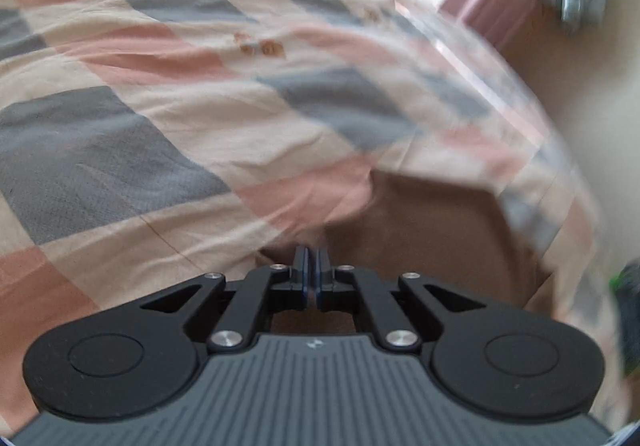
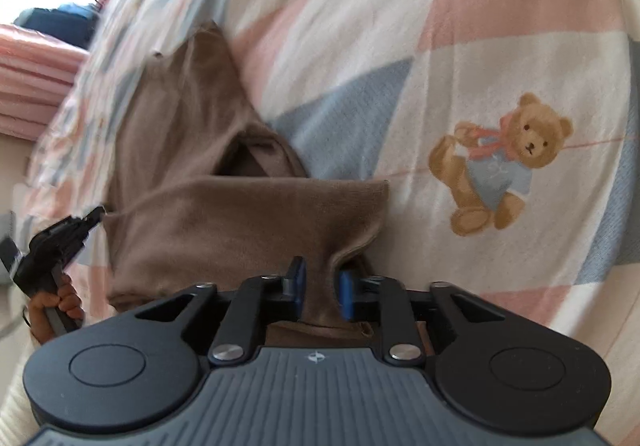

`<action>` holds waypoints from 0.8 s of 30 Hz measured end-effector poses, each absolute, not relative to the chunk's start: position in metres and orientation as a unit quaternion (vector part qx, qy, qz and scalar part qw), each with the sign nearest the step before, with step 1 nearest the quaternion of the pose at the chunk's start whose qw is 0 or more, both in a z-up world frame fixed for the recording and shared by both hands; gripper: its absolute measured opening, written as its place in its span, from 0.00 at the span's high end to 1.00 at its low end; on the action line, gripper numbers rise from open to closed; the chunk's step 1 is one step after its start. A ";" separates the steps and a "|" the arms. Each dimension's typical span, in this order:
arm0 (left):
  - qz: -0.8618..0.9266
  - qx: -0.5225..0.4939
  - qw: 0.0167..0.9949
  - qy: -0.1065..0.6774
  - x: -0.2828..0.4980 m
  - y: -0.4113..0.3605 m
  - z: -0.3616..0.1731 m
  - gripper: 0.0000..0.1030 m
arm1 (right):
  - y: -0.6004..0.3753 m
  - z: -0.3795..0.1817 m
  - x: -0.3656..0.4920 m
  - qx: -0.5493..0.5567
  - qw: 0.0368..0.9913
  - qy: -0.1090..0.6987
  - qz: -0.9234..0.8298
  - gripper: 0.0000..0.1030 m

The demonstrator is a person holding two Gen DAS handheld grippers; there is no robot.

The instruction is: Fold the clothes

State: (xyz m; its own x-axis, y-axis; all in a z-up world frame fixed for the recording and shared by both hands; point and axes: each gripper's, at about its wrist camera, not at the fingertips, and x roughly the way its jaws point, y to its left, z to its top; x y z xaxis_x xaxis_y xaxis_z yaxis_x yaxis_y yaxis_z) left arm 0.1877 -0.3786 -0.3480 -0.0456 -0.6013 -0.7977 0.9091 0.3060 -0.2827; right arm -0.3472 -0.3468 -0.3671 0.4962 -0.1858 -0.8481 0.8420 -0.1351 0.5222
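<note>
- We see a brown garment (image 2: 240, 222) lying on a bed covered by a checked bedspread (image 2: 500, 6) with pink, cream and grey-blue squares.
- In the right wrist view, our right gripper (image 2: 319, 288) has its blue-padded fingers (image 2: 298, 282) a little apart, with a bunched fold of the brown garment pinched between them; the cloth rises from the fingers and spreads out flat toward a corner at the right.
- Further from the camera the garment shows a dark triangular gap where two layers part, and a narrower brown part runs away toward the upper left.
- A teddy bear print (image 2: 504, 162) sits on a cream square of the bedspread, to the right of the garment and apart from it.
- Our left gripper (image 2: 94, 216) shows at the left edge of the right wrist view, its tip touching the garment's left edge, with a hand (image 2: 60, 304) wrapped around its handle.
- In the left wrist view, the left gripper (image 1: 311, 266) has its fingers pressed nearly together; brown cloth (image 1: 432, 238) lies just ahead and under them, but we cannot tell whether any of it is caught between the pads.
- That view is blurred, most strongly toward its right side.
- A stack of pink folded cloth (image 2: 32, 78) lies beyond the bed at the upper left of the right wrist view.
</note>
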 end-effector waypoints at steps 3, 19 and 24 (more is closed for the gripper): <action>-0.574 0.196 0.660 0.445 0.167 -0.380 -0.343 0.99 | -0.347 -0.363 -0.345 0.610 0.603 0.282 -0.431 0.94; -0.686 0.118 0.495 0.520 -0.017 -0.323 -0.356 0.91 | -0.414 -0.286 -0.279 0.563 0.719 0.192 -0.360 0.94; -0.666 0.105 0.507 0.536 -0.008 -0.321 -0.353 0.87 | -0.441 -0.327 -0.229 0.606 0.693 0.240 -0.308 0.94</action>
